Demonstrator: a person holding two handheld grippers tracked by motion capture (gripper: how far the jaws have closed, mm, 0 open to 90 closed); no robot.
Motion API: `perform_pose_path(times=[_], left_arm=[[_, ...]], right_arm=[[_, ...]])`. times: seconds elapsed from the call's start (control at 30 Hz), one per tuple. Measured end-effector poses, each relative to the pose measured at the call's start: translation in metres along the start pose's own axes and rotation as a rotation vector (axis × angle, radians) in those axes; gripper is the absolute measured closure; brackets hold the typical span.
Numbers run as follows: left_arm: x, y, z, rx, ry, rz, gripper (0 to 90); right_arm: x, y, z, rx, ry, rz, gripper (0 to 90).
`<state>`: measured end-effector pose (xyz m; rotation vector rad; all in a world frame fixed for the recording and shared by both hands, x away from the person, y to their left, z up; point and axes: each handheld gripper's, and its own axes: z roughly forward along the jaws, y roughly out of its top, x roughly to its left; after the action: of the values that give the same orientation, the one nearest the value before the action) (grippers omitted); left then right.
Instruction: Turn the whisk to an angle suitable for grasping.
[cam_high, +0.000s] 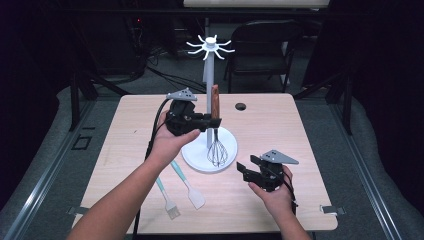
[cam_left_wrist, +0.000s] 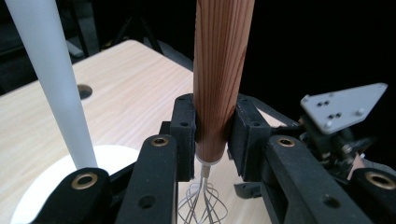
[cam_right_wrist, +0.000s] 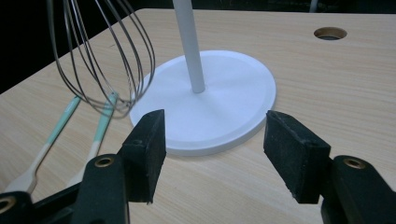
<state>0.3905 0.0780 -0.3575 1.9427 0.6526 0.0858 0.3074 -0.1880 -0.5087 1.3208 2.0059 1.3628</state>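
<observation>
Left gripper view showed left tongs (cam_left_wrist: 212, 140) clamped low on the wood-handled wire whisk (cam_left_wrist: 219, 70); it risked tilting. Right tongs (cam_right_wrist: 224, 149) stood apart.

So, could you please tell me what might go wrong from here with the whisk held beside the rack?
1. The left tool grips the whisk low on its wooden handle, so the handle could tilt in the grip.
2. Its wire loops hang just above the rack's white base and beside the pole; a careless move might knock the rack.
</observation>
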Motion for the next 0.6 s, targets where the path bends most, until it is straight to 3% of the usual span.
perform_pose_path(times=[0.4,0.6], left_arm=[[-0.007,0.041,-0.004,-0.021,-0.013,0.045,73.1],[-0.007,0.057,-0.001,-0.033,-0.030,0.043,73.1]], right_arm=[[-0.001,-0.004,0.005,0.022,-0.004,0.002,39.1],[-0.002,-0.005,0.006,0.027,-0.004,-0.002,39.1]])
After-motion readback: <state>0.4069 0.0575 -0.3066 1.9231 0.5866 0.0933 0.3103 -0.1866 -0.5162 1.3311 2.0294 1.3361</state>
